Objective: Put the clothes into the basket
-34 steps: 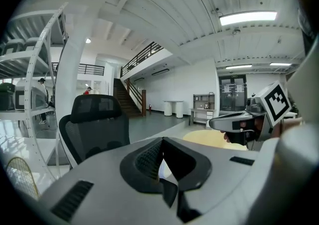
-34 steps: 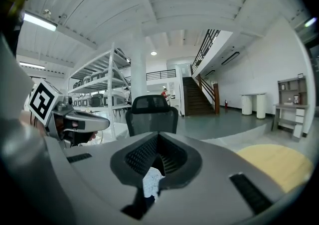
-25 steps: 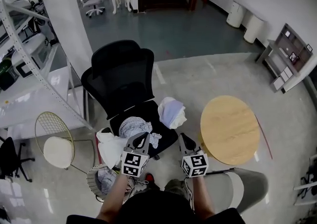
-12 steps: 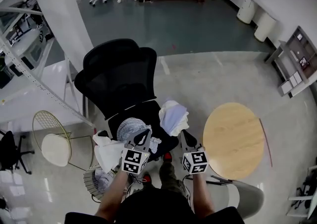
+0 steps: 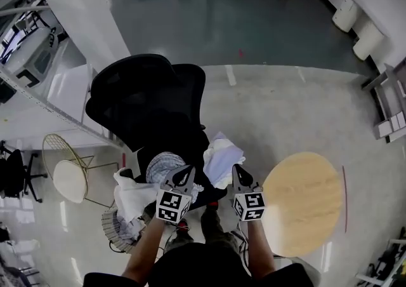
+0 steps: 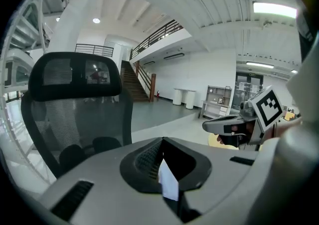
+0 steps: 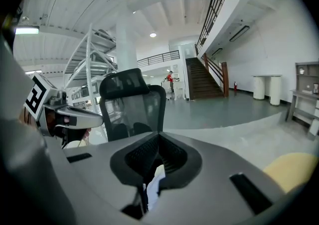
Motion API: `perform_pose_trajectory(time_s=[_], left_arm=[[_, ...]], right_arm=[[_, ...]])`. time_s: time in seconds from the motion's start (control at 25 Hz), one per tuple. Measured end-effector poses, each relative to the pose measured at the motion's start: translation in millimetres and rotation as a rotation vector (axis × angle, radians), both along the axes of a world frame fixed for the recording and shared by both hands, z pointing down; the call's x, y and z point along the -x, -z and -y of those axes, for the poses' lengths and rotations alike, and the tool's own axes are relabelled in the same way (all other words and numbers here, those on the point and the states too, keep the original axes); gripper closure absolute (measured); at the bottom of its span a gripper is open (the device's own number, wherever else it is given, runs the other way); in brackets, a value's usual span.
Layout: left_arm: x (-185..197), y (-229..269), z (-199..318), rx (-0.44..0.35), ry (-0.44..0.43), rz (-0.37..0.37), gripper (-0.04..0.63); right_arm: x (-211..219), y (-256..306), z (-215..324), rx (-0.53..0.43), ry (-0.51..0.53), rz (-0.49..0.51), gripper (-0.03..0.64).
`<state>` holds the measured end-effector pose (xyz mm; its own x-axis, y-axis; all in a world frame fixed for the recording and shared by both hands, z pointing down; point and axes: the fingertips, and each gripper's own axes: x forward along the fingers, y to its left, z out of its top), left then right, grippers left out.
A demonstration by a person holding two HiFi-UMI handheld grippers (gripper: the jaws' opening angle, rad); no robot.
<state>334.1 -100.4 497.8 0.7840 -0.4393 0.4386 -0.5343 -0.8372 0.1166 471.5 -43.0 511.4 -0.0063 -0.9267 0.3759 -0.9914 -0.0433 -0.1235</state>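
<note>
Draping rumpled clothes [image 5: 223,154] over mesh chair [image 5: 144,98]

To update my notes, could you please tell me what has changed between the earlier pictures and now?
The person has stepped closer to the office chair, bringing the left gripper and right gripper nearer the clothes on its seat. Nothing was gripped or released: both jaws stay shut and empty; clothes and basket lie unchanged.

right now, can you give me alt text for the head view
Seen from above, a person holds a left claw and a right claw, both shut, by a black office chair piled with clothes. A basket stands at lower left, a round wooden table at right.
</note>
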Motion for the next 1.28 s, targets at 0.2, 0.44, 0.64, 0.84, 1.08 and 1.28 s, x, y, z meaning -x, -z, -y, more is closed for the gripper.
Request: perform_pose_trajectory(time_s=[0.2,0.44,0.64,0.84,1.08,1.28], left_arm=[[-15.6,-38.6,6.9,0.06,0.022,0.044,0.588],[-28.7,-87.9,10.5,0.132,0.046,0.091,0.588],[-37.2,-119.5,5.6,0.177,0.04,0.141,0.588],[-40.2,-136.0,7.5,0.201,0.042,0.169,0.588],[-46.4,-146.6,4.6,0.221,0.034,0.193,0.589],[-54.0,-152.4,6.3,0.23,0.033,0.197,0.589]], right_arm=[[-22.5,-46.7,11.8,0.086,0.018,0.034,0.589],[-32.0,-106.9,16.4,0.18,0.039,0.083,0.589],[-35.0,-146.2,17.5,0.232,0.047,0.118,0.589],[-39.4,-174.7,22.7,0.268,0.022,0.183,0.588],[-51.1,-202.5,26.2,0.309,-0.02,0.304,0.413],[-60.7,-235.6,22.6,0.382,-0.039,0.326,0.297]])
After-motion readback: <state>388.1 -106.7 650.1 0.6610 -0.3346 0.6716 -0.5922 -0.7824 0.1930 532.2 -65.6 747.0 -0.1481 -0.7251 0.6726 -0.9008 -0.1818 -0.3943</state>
